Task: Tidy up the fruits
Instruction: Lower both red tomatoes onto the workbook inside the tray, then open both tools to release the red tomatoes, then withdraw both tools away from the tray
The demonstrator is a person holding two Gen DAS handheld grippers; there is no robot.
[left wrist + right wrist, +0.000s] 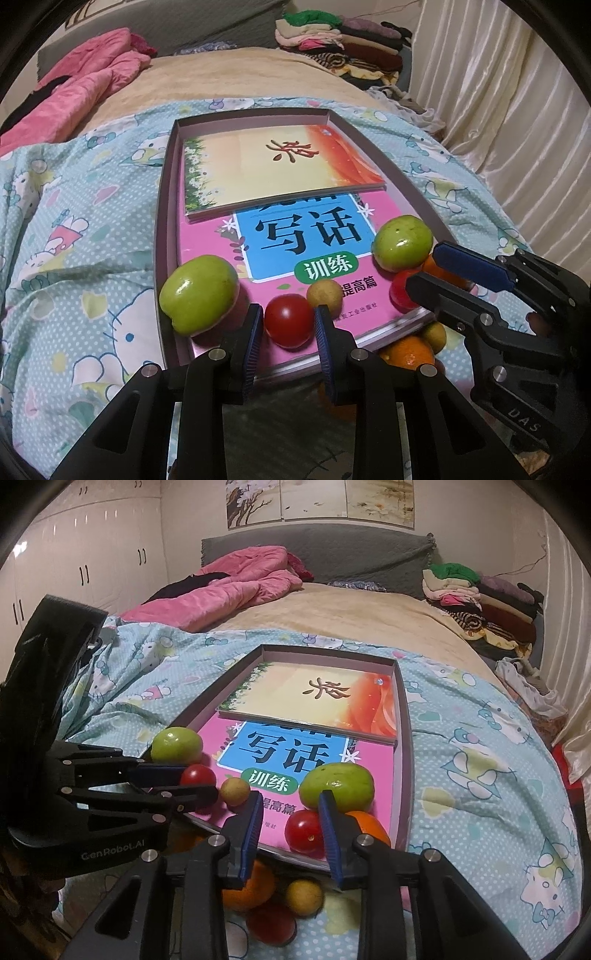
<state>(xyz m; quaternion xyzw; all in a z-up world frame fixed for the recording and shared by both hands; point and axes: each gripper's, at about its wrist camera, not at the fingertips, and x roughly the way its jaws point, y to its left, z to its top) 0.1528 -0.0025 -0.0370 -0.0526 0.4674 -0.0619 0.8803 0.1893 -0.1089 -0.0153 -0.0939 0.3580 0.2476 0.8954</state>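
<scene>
A shallow box (164, 206) holds two books on the bed. On the pink book (207, 243) lie two green fruits (197, 299) (402, 242), two red tomatoes and a small yellow fruit (325, 293). My left gripper (290, 325) stands around one red tomato (288, 321), pads close to its sides. My right gripper (291, 821) is open, the other red tomato (304, 830) just inside its right finger, under the right green fruit (336, 786). An orange (369, 825) sits behind that finger. More fruit lies before the box: an orange (251, 890), a yellow fruit (304, 897), a red one (271, 923).
The box lies on a Hello Kitty quilt (480, 760). A pink duvet (229, 587) and a pile of folded clothes (480, 598) lie at the far end of the bed. Curtains (498, 85) hang on the right, wardrobes (74, 561) on the left.
</scene>
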